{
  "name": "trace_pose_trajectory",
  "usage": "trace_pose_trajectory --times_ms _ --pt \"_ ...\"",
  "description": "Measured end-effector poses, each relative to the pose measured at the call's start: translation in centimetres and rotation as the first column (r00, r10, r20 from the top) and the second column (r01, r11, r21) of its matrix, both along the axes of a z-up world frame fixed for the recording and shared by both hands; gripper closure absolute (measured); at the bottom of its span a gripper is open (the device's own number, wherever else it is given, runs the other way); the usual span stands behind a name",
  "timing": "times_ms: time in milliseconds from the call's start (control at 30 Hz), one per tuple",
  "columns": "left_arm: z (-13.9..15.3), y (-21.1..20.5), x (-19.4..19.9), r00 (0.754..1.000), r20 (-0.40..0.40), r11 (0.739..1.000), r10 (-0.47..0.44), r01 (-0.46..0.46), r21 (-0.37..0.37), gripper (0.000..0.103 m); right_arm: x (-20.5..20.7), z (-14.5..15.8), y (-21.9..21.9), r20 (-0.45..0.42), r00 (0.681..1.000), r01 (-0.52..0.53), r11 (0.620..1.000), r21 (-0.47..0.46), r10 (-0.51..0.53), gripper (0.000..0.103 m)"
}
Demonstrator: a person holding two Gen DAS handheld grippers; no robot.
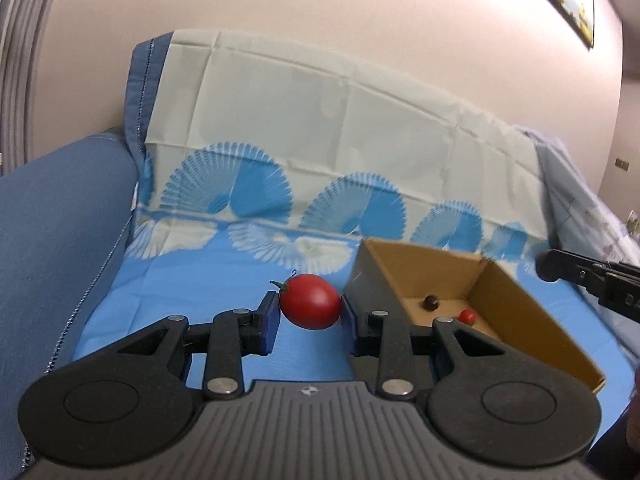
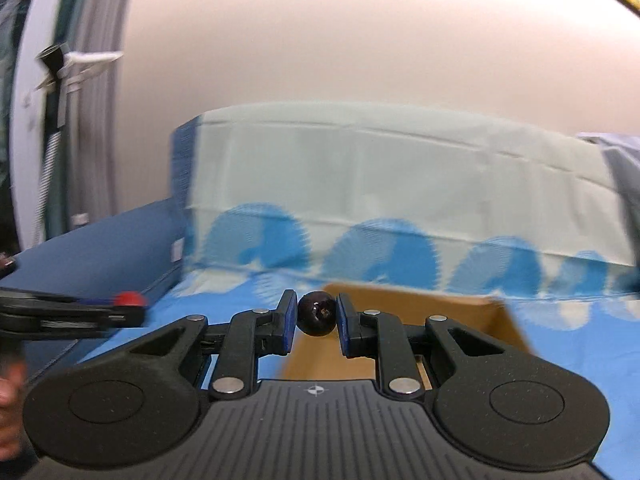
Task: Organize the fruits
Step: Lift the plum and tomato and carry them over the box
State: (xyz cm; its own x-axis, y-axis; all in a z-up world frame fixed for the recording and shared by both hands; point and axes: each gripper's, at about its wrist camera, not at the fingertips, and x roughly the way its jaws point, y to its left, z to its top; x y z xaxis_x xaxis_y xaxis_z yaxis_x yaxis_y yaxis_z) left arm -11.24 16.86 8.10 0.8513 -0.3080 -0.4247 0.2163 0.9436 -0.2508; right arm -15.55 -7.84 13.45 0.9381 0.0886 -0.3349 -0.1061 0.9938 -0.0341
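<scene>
Left wrist view, from left to right: a dark blue upholstered sofa arm; a pale cloth printed with blue fan motifs draped over the seat and backrest; the left gripper, its blue-padded jaws closed narrowly on a red oval cherry tomato with a green stem, which is pinched between the pads above the cloth. Just right of the gripper stands an open brown cardboard box, tilted in this view, holding a small dark round fruit and a small red tomato on its floor, near each other. At the far right edge, the black tip of the right gripper is seen beyond the box.

Right wrist view, blurred by motion, from left to right: the left gripper seen side-on with the red tomato at its tip; the right gripper, jaws drawn in and clamping a dark purple round fruit between its blue pads, held over the open box.
</scene>
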Motion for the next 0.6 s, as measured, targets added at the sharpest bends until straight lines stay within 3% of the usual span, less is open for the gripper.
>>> trace_pose_trajectory --times_ms 133,300,600 --pt "0.7 -1.0 0.3 1.0 -0.007 0.999 -0.008 0.008 -0.042 0.067 0.8 0.8 -5.3 0.015 0.997 0.071 0.997 -0.007 -0.071 0.081" --pt "0.8 -4.3 0.2 0.998 -0.013 0.998 -0.056 0.056 -0.021 0.067 1.2 -0.5 -10.2 0.002 0.986 0.167 0.986 0.026 -0.167 0.081" --pt "-1.6 -9.3 0.5 0.988 -0.009 0.988 -0.153 0.154 0.015 0.066 0.8 -1.6 -13.2 -0.014 0.974 0.228 0.974 0.017 -0.228 0.081"
